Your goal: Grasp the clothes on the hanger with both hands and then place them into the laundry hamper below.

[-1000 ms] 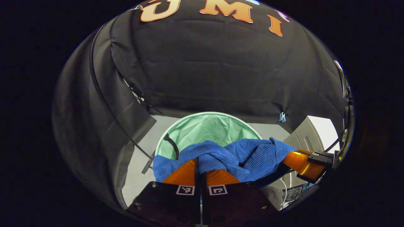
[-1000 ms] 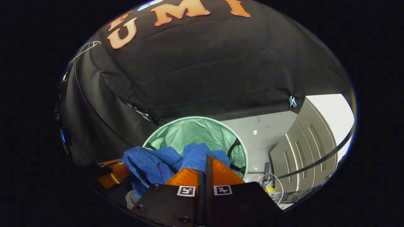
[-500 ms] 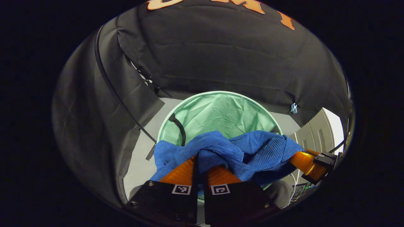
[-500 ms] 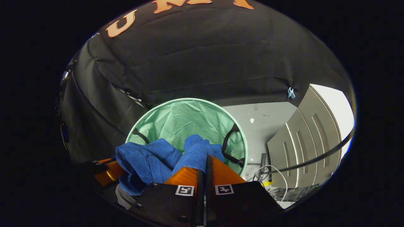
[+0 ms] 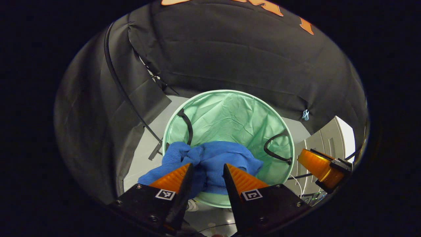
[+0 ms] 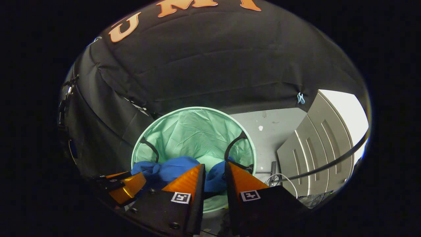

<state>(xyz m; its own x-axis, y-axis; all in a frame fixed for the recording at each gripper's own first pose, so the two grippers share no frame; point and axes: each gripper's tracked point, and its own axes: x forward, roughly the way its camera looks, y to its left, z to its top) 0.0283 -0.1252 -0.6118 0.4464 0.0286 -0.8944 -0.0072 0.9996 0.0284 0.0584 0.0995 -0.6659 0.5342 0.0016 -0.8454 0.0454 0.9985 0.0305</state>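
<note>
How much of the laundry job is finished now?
Nearly all. The blue clothes lie in the green hamper, one part draped over its near rim. The left gripper and right gripper are open. Left: tucking that edge inside.

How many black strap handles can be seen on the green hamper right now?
2. In the left gripper view, one handle hangs inside the laundry hamper at its left rim, and the other at its right rim. The blue garment could hide more.

Both views down onto hamper [image 5: 227,115]
</note>
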